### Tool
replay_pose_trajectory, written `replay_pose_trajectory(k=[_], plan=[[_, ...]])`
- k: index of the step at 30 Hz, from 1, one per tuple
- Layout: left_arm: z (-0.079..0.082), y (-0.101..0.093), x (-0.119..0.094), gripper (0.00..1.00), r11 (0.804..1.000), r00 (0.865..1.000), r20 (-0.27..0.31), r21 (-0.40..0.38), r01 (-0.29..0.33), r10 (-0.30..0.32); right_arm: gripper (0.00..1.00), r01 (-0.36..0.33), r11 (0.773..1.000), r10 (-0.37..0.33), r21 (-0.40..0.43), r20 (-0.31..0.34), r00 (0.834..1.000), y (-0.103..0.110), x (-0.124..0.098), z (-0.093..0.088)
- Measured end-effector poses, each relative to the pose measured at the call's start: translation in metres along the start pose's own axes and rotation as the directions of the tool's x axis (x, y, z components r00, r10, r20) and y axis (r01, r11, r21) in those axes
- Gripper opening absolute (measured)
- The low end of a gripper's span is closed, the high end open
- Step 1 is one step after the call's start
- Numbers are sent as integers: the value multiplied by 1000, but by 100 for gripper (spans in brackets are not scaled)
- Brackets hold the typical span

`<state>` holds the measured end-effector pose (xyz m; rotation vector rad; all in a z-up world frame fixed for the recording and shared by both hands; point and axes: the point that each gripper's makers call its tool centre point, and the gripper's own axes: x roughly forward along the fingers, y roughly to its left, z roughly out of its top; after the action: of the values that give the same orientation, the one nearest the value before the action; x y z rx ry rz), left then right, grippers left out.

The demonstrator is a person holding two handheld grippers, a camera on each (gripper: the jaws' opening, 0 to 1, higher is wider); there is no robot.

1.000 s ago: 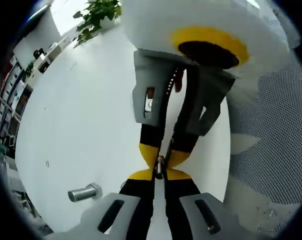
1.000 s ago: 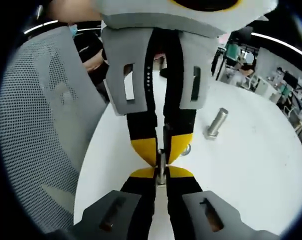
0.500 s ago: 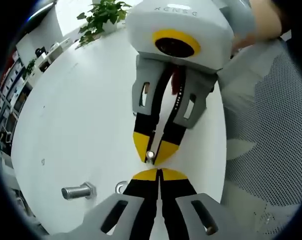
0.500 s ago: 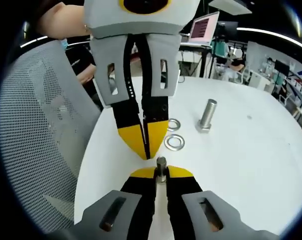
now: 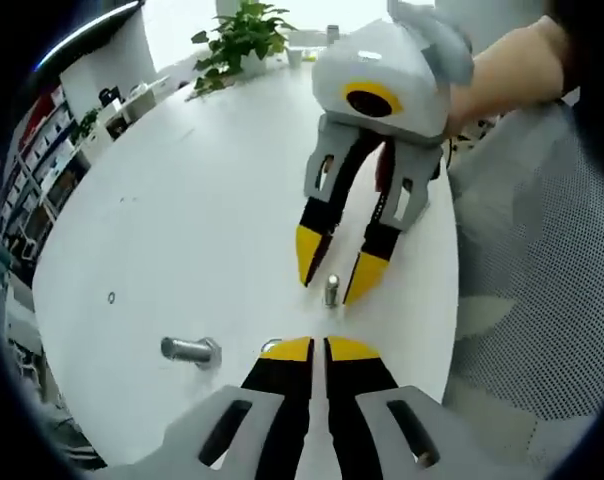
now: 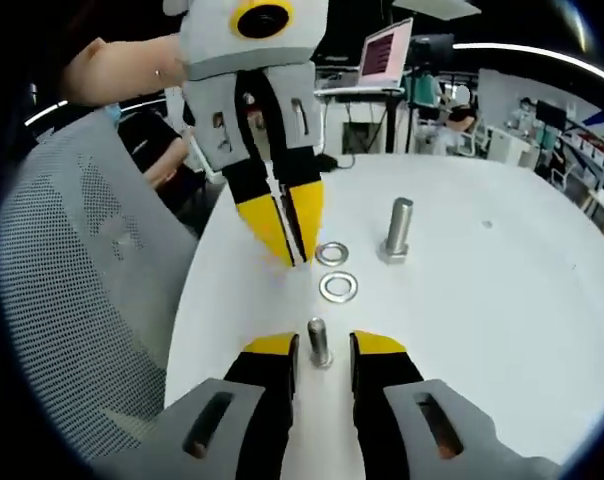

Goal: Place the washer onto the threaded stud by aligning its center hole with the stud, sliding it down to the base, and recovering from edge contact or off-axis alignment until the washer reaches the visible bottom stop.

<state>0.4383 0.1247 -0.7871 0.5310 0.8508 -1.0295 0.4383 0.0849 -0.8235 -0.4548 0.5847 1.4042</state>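
Now the stud (image 6: 319, 342) stands between the open right gripper (image 6: 322, 350) jaws.

A round white desk (image 6: 502, 300) carries everything. In the right gripper view, a small threaded metal stud (image 6: 319, 342) stands upright on it near the closest edge. Just beyond the stud lie two flat silver metal washers, one (image 6: 339, 287) nearer and the other (image 6: 331, 253) just behind it, close together. Beside them, a larger silver hex-head bolt (image 6: 395, 231) stands on its head. In the left gripper view, the potted green plant (image 5: 240, 40) sits at the desk's far edge.
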Motion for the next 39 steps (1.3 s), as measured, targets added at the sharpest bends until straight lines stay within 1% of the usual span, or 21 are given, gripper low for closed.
replay_pose_trajectory(k=[2,5,7,9,12,15,17,18,21,24,26,27,29,32,33,34,35,36,37,38,39], plan=[[11,21,-19,1,997,996,84,-71,-33,39,24,3,1000,-3,13,13,1000,-4,-10,6],[20,52,-40,1,987,982,153,-133,-89,109,25,12,996,-20,93,78,997,-9,-30,19],[20,72,-49,2,981,976,166,-153,-117,142,25,19,993,-31,120,96,995,-11,-45,23],[20,85,-53,3,978,973,168,-166,-129,157,25,26,990,-41,137,108,993,-10,-63,24],[25,105,-56,6,969,963,197,-198,-146,185,25,37,985,-58,167,121,991,-5,-88,24],[28,130,-56,12,962,949,194,-170,-215,247,25,62,965,-106,253,163,981,1,-118,23],[31,139,-54,17,960,943,204,-156,-234,263,25,78,951,-135,299,175,975,5,-135,19],[33,146,-53,18,959,939,213,-151,-241,270,25,92,940,-155,330,171,973,9,-148,14],[33,163,-46,22,953,932,208,-135,-272,296,25,133,918,-196,373,136,971,22,-170,-5],[32,176,-38,23,951,935,190,-130,-279,300,25,169,900,-216,401,75,973,37,-186,-26],[29,184,-32,23,951,938,171,-124,-284,303,25,187,877,-240,443,67,968,42,-199,-35],[27,188,-30,23,951,939,162,-121,-285,302,25,187,861,-249,473,71,966,48,-203,-36],[27,194,-26,22,951,941,155,-118,-285,301,25,195,843,-262,502,67,963,57,-206,-37],[25,206,-19,22,947,940,137,-111,-301,314,25,204,836,-264,510,47,963,69,-209,-37],[23,212,-16,22,946,940,124,-107,-306,318,25,221,829,-279,514,36,960,74,-211,-37],[22,215,-14,22,946,940,120,-107,-307,319,25,257,810,-313,527,17,950,74,-213,-40],[22,220,-10,22,946,941,114,-108,-307,319,24,343,759,-396,553,-26,918,69,-219,-46],[22,223,-8,22,946,941,111,-101,-309,319,24,389,723,-444,572,-46,895,67,-223,-50],[22,228,-4,23,944,940,103,-94,-316,325,23,379,697,-438,609,-57,897,74,-223,-54],[23,231,-2,23,942,939,97,-93,-322,331,22,388,681,-434,622,-85,897,78,-224,-58],[24,234,0,23,941,938,96,-94,-324,333,22,428,674,-458,602,-114,882,77,-228,-63]])
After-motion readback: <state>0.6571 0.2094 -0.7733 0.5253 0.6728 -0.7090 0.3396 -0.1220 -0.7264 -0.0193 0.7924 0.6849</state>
